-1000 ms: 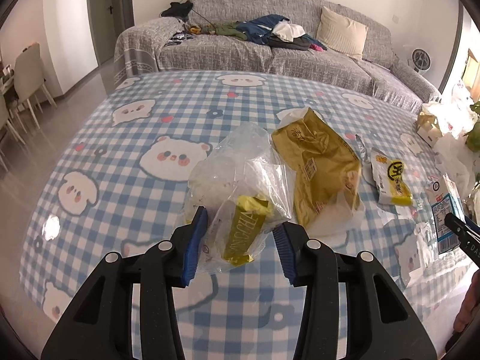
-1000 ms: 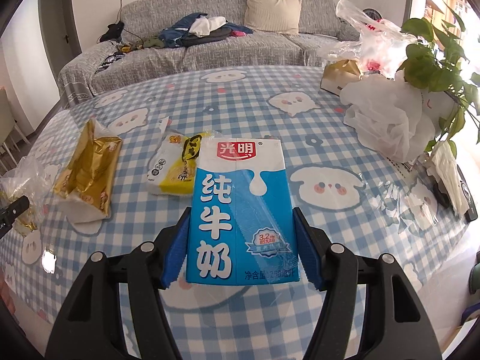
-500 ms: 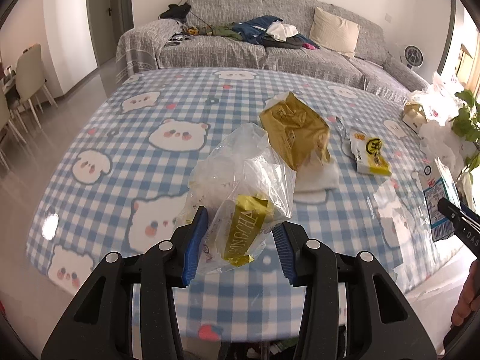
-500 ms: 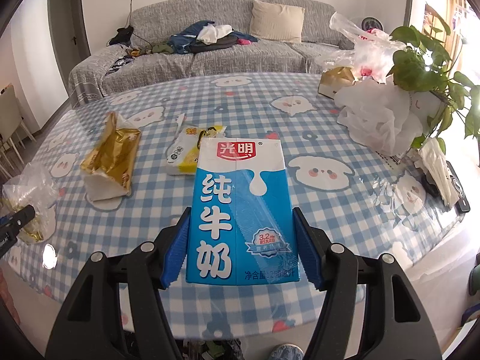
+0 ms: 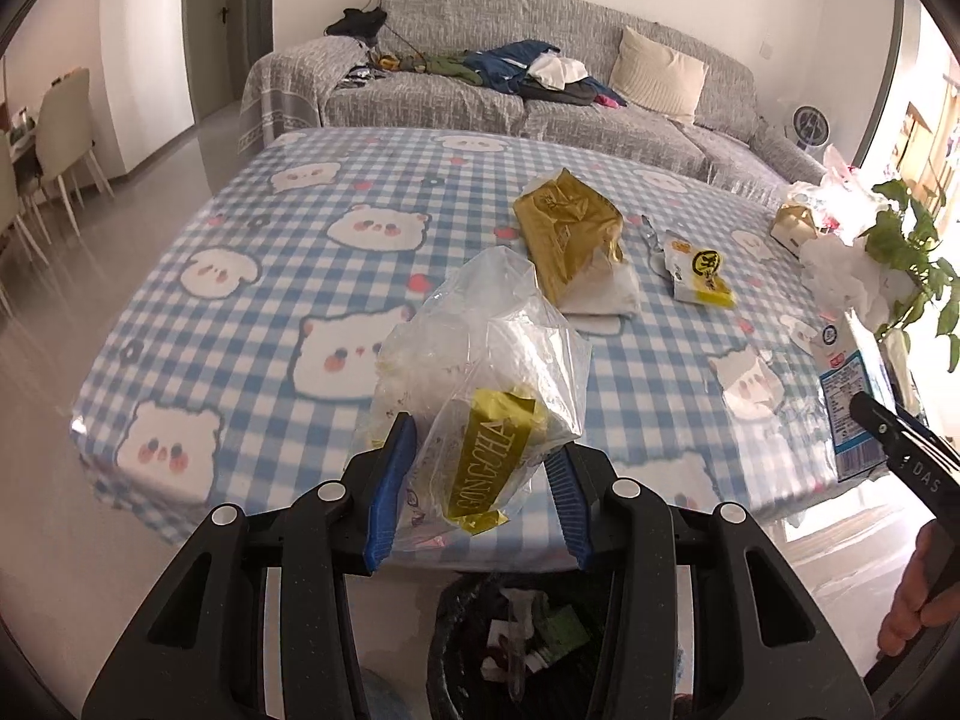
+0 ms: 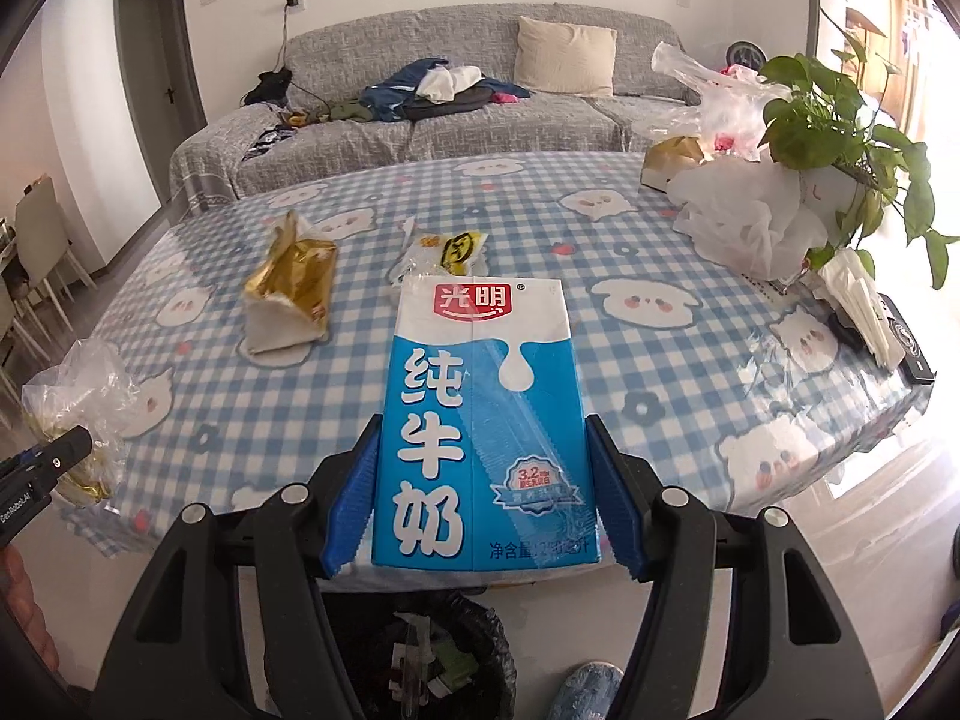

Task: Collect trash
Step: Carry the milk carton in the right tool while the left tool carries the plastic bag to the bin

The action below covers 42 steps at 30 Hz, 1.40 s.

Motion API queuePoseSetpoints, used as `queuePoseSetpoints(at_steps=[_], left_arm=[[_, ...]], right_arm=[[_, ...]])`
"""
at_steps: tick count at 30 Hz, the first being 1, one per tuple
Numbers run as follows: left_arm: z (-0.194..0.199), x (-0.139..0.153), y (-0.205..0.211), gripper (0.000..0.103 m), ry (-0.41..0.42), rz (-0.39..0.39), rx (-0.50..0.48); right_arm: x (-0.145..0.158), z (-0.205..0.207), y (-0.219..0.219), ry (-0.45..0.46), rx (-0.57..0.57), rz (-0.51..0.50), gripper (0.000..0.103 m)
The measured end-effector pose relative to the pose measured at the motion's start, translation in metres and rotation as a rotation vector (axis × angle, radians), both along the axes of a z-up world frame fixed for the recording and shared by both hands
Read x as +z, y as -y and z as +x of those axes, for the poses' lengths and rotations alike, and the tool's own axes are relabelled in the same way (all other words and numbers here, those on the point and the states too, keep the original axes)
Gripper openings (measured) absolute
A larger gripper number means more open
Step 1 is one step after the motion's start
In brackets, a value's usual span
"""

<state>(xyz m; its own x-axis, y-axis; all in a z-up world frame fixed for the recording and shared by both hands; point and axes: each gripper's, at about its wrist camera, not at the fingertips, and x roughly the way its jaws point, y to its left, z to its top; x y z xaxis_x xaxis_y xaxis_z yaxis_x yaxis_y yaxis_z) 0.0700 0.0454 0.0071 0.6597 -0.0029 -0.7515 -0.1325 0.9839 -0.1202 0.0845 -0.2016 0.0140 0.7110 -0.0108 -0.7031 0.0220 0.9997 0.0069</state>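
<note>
My left gripper [image 5: 477, 480] is shut on a clear plastic bag [image 5: 480, 372] with a yellow wrapper inside, held in the air just past the table's near edge. My right gripper [image 6: 480, 504] is shut on a blue and white milk carton [image 6: 480, 420], also held past the table edge. A black-lined trash bin [image 5: 516, 642] with scraps in it stands on the floor below both grippers; it also shows in the right wrist view [image 6: 432, 654]. A gold bag [image 5: 567, 234] and a small yellow and white packet [image 5: 699, 273] lie on the checked tablecloth [image 5: 270, 312].
White plastic bags [image 6: 750, 222], a potted plant [image 6: 840, 120], a small box [image 6: 672, 165] and tissues [image 6: 864, 300] crowd the table's right side. A grey sofa [image 5: 510, 84] with clothes stands behind the table. Chairs [image 5: 60, 132] stand at the far left.
Both grippers have drawn back from over the table with their loads and risen. The table edge and the trash bin below have come into view.
</note>
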Motion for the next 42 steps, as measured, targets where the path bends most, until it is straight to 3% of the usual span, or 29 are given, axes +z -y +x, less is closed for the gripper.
queuePoseSetpoints(at_steps=[21,42], left_arm=[[-0.08,-0.018,-0.008,0.042,-0.006,0.016,0.006],[-0.134,-0.065,-0.011,0.042,-0.079,-0.021,0.017]], right_arm=[[-0.028,-0.062,-0.027,-0.018,0.059,0.01,0.062],[-0.06,-0.117,-0.05,-0.076,0.101,0.037,0.062]])
